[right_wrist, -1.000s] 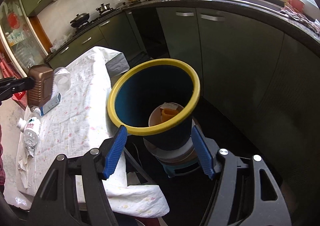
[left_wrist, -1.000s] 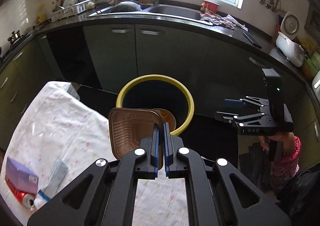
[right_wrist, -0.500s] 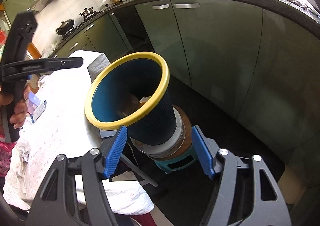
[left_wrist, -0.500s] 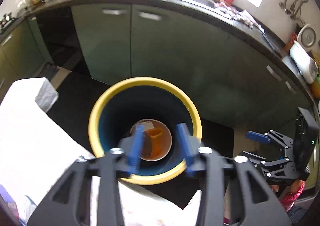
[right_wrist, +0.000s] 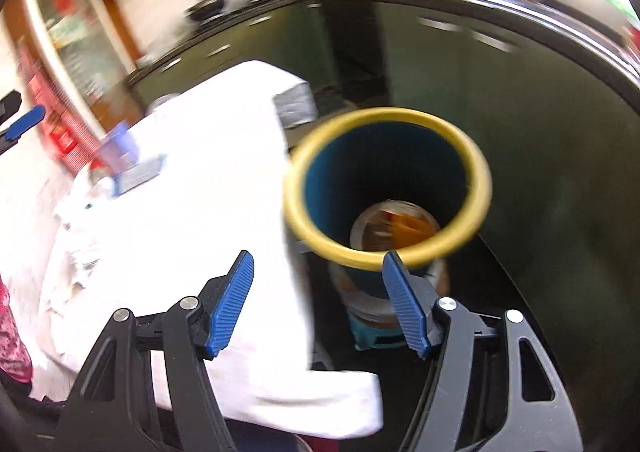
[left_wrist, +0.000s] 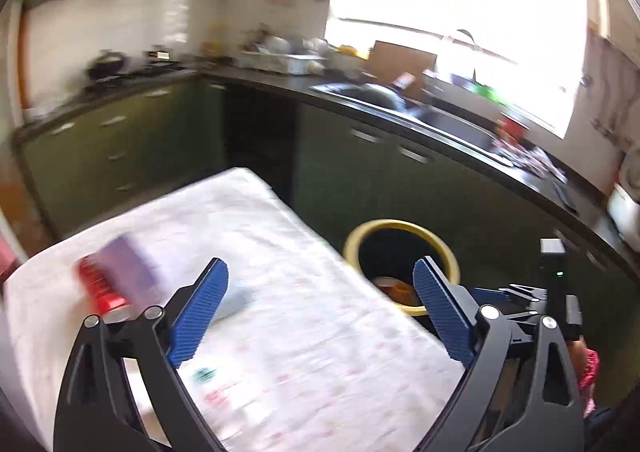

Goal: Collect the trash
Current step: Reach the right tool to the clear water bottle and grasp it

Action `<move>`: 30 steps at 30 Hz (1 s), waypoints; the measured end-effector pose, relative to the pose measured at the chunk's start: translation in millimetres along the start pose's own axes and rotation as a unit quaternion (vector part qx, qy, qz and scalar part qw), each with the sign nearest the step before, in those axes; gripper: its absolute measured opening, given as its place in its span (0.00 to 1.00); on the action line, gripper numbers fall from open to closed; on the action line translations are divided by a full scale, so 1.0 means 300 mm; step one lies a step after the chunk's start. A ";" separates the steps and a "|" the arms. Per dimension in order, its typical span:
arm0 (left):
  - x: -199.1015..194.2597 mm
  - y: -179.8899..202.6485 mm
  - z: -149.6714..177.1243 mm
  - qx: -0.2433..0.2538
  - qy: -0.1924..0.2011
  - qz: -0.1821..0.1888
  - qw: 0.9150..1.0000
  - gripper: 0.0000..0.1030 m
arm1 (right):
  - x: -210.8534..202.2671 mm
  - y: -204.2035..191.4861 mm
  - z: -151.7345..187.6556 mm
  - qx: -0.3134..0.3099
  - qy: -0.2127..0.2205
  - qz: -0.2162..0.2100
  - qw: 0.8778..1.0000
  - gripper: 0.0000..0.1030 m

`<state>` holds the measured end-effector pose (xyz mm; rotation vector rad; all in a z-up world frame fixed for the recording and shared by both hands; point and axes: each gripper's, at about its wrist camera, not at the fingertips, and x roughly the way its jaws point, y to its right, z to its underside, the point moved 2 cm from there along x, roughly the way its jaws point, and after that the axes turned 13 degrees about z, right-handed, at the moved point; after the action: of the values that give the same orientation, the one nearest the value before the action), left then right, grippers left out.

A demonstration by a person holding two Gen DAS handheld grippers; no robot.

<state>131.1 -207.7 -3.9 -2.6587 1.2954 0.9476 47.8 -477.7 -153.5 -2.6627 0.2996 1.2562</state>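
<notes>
Left claw (left_wrist: 320,284) gapes empty; motion blur smears the red can (left_wrist: 98,286).

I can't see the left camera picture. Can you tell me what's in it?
The open, empty left gripper hangs above a table with a white cloth, near a blurry red can and purple box. A yellow-rimmed bin stands just beyond.

Black, cut-out frames on both the left gripper (left_wrist: 320,296) and the right gripper (right_wrist: 318,292), silver screws at the joints. Ribbed blue pads (left_wrist: 200,312) lining each finger. Beside the frame, pink patterned sleeve (right_wrist: 12,336).
</notes>
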 end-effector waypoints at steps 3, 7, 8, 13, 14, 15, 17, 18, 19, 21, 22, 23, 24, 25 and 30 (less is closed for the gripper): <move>-0.172 -0.155 0.094 -0.048 0.034 -0.062 0.996 0.95 | 0.001 -0.159 -0.026 -0.045 0.001 -0.029 0.999 0.62; -0.351 -0.348 0.236 -0.114 0.064 -0.119 0.984 0.95 | 0.006 -0.373 -0.054 -0.093 -0.005 -0.084 0.992 0.62; -0.386 -0.380 0.277 -0.127 0.068 -0.136 0.980 0.95 | 0.006 -0.431 -0.059 -0.106 -0.006 -0.097 0.990 0.62; -0.536 -0.523 0.451 -0.169 0.078 -0.189 0.964 0.95 | -0.006 -0.687 -0.093 -0.163 -0.039 -0.172 0.971 0.62; -0.547 -0.541 0.471 -0.175 0.078 -0.194 0.962 0.95 | 0.000 -0.744 -0.102 -0.177 -0.053 -0.183 0.966 0.63; -0.555 -0.551 0.491 -0.180 0.077 -0.196 0.961 0.95 | 0.013 -0.786 -0.119 -0.187 -0.071 -0.191 0.961 0.65; -0.572 -0.579 0.523 -0.188 0.078 -0.197 0.959 0.95 | 0.063 -0.866 -0.160 -0.202 -0.121 -0.204 0.950 0.69; -0.572 -0.583 0.530 -0.191 0.079 -0.197 0.958 0.95 | 0.091 -0.896 -0.177 -0.208 -0.152 -0.208 0.944 0.72; -0.570 -0.590 0.534 -0.194 0.080 -0.196 0.958 0.95 | 0.115 -0.929 -0.191 -0.215 -0.181 -0.209 0.937 0.74; -0.575 -0.590 0.549 -0.196 0.082 -0.192 0.958 0.95 | 0.163 -0.991 -0.218 -0.237 -0.223 -0.190 0.926 0.78; -0.577 -0.592 0.559 -0.198 0.082 -0.190 0.958 0.95 | 0.182 -1.013 -0.224 -0.248 -0.238 -0.175 0.923 0.78; -0.575 -0.593 0.563 -0.199 0.082 -0.188 0.958 0.95 | 0.200 -1.034 -0.224 -0.262 -0.253 -0.164 0.917 0.78; -0.570 -0.597 0.570 -0.199 0.081 -0.186 0.959 0.95 | 0.213 -1.059 -0.225 -0.273 -0.265 -0.158 0.911 0.78; -0.566 -0.602 0.573 -0.200 0.080 -0.184 0.959 0.95 | 0.225 -1.080 -0.224 -0.279 -0.276 -0.150 0.908 0.78; -0.549 -0.623 0.588 -0.209 0.076 -0.174 0.959 0.95 | 0.287 -1.151 -0.202 -0.300 -0.316 -0.120 0.892 0.78</move>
<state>100.3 80.1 -100.5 -3.1834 0.6510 1.0773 235.2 -169.1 -155.6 -2.3759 -0.5858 2.2911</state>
